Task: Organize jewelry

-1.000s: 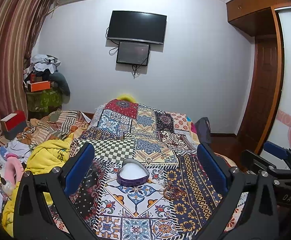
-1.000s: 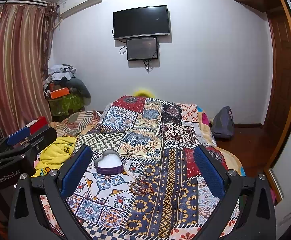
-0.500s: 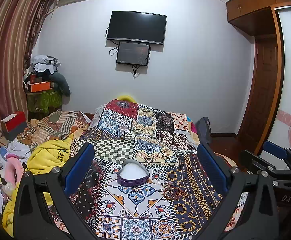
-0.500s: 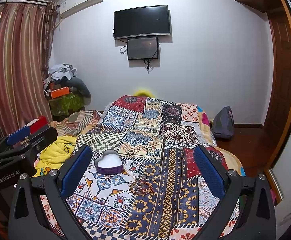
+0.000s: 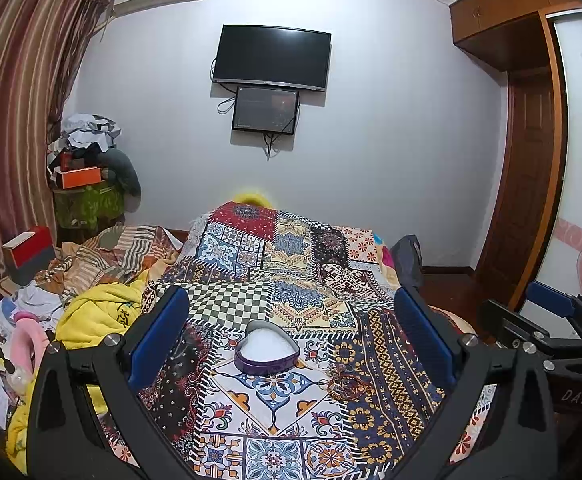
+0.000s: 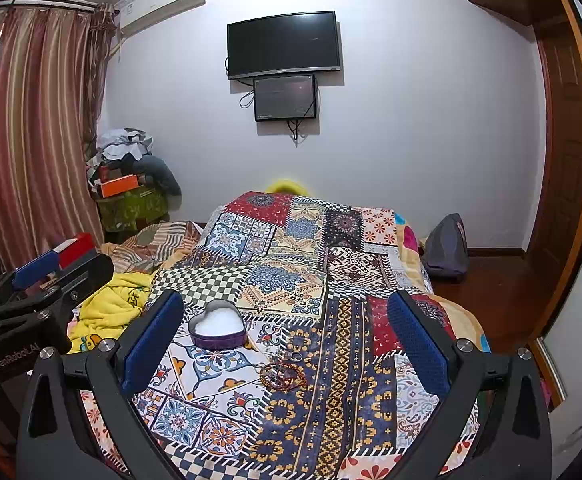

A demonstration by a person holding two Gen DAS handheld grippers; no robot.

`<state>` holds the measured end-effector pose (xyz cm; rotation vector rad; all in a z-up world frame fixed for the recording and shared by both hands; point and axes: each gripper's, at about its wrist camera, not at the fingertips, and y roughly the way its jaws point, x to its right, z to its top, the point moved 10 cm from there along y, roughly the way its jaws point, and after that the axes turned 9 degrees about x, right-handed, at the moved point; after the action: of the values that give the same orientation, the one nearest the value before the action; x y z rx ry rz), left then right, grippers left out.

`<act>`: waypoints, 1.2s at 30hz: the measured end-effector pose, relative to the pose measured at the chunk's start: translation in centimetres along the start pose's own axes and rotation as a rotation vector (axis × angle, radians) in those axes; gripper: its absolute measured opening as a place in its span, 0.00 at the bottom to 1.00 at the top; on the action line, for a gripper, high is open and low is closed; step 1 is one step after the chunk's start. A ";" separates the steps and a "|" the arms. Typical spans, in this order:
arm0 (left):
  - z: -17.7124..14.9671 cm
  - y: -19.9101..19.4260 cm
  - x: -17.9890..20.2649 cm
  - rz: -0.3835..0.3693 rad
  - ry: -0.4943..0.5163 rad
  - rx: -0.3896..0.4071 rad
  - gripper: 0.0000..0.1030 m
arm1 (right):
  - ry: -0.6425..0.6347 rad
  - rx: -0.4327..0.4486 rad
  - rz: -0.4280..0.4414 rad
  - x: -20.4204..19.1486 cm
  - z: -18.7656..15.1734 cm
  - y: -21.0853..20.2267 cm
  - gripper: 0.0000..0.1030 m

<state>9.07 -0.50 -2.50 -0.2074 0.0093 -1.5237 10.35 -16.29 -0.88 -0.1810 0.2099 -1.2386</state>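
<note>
Left wrist: heart box [image 5: 265,350], bracelets [image 5: 347,385] unmoved since earlier.

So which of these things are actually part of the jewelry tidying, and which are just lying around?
Part of the job:
- heart-shaped box
- beaded bracelets
- small rings

Just lying about:
- yellow blanket
- red box
- orange box
- grey bag
- wall TV
</note>
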 end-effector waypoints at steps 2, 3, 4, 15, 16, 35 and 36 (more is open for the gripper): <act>0.0 0.0 0.0 0.001 0.000 0.000 1.00 | 0.000 0.000 0.000 0.0 0.0 0.0 0.98; 0.0 0.0 0.0 0.002 0.001 0.000 1.00 | 0.001 -0.002 0.001 0.0 0.0 0.0 0.98; 0.0 0.0 0.0 0.002 0.001 0.001 1.00 | 0.001 -0.002 0.001 0.0 0.0 0.0 0.98; -0.4 0.6 -0.2 0.008 -0.002 -0.014 1.00 | -0.004 -0.017 -0.002 0.2 -0.8 0.9 0.98; -0.5 0.7 -0.2 0.008 -0.002 -0.017 1.00 | -0.003 -0.020 -0.002 0.2 -0.9 1.1 0.98; -7.1 6.8 -1.1 0.027 -0.001 -0.224 1.00 | 0.017 -0.191 -0.025 2.8 -7.3 6.2 0.98; -7.8 7.2 -1.0 0.026 0.002 -0.241 1.00 | 0.023 -0.219 -0.023 3.2 -8.4 6.8 0.98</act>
<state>15.09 -0.26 -11.26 -0.3963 0.1969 -1.4954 15.47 -17.31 -10.84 -0.3599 0.3644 -1.2402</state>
